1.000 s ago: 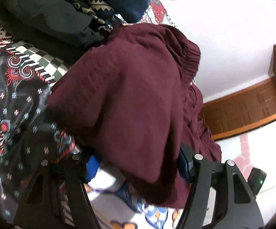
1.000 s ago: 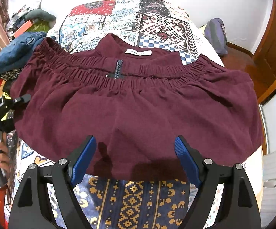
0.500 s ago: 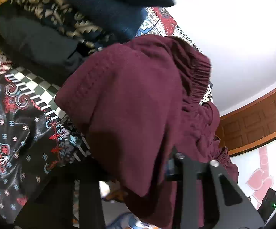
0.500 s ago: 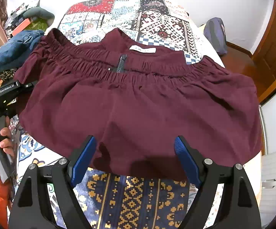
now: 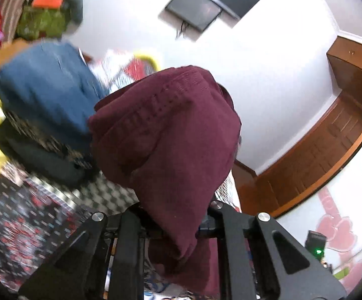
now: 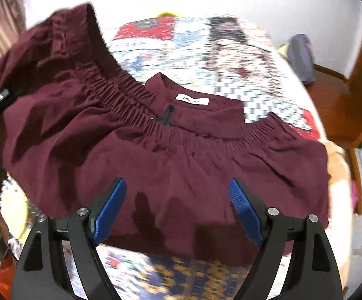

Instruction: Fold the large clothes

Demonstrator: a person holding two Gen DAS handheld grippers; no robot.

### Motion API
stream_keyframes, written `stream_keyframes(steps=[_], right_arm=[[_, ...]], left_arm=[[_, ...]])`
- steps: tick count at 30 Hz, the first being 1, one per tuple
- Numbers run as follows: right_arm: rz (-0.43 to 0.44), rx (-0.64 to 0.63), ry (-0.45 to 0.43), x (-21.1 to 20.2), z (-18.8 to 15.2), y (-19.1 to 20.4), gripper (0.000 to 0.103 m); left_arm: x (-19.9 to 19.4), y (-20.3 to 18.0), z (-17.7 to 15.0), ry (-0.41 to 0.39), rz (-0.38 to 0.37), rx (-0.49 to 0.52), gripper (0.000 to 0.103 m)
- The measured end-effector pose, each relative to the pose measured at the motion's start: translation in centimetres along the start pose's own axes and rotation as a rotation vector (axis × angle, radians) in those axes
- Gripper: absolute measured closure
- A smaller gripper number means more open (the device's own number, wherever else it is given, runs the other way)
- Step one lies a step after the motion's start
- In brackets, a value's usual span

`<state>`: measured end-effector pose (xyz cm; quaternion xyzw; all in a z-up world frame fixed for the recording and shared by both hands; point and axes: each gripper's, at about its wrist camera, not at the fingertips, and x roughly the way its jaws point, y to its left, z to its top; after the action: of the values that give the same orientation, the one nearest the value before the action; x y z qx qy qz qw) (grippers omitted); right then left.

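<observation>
Item: maroon woven garment with elasticated gathered waistband, zip and white neck label. Location: spread across a patchwork-printed bed cover; its right portion lies flat, its left end is raised off the bed.

Left tool: clenched on a bunched fold of the maroon garment, which drapes up and over the black fingers and fills the centre of the left wrist view. The same tool shows in the right wrist view only as a dark edge at far left.

Right tool: released, blue-padded fingers spread wide, holding nothing. It hovers over the garment's near hem; whether it touches the cloth cannot be told.

Governing relation: the garment's long axis runs left to right along the waistband, square to the right tool's line of sight. The lifted end is on the left, so the fold is judged to travel rightward over the flat half. The right tool is nearer the flat portion.

Also present: folded blue denim atop a stack of dark clothes, beside the lifted end.
</observation>
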<state>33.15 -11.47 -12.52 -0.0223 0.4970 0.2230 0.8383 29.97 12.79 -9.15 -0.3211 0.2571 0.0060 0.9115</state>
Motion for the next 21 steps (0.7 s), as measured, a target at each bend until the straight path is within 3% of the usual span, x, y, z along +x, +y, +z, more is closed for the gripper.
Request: stream_keyframes(steps=[5, 8, 12, 17, 19, 21], right_arm=[[0.113, -0.048, 0.061, 4.1, 0.4, 5.4, 0.022], [0.169, -0.064, 0.128, 7.5, 0.1, 8.3, 0.021], [0.171, -0.108, 0.198, 10.3, -0.6, 9.9, 0.019], [0.2, -0.095, 0.206, 8.4, -0.2, 7.7, 0.022], [0.213, -0.054, 0.159, 6.1, -0.3, 5.5, 0.022], [0.172, -0.025, 0.104, 3.7, -0.7, 2.7, 0.022]], left_arm=[[-3.5, 1.2, 1.3, -0.074, 0.105, 0.066, 0.089], [-3.6, 2.3, 1.3, -0.069, 0.167, 0.098, 0.089], [-2.4, 2.7, 0.2, -0.042, 0.199, 0.109, 0.089], [-1.7, 1.3, -0.1, -0.062, 0.213, 0.155, 0.089], [-0.9, 1.0, -0.3, -0.057, 0.205, 0.152, 0.089], [-0.5, 0.2, -0.5, -0.059, 0.202, 0.155, 0.089]])
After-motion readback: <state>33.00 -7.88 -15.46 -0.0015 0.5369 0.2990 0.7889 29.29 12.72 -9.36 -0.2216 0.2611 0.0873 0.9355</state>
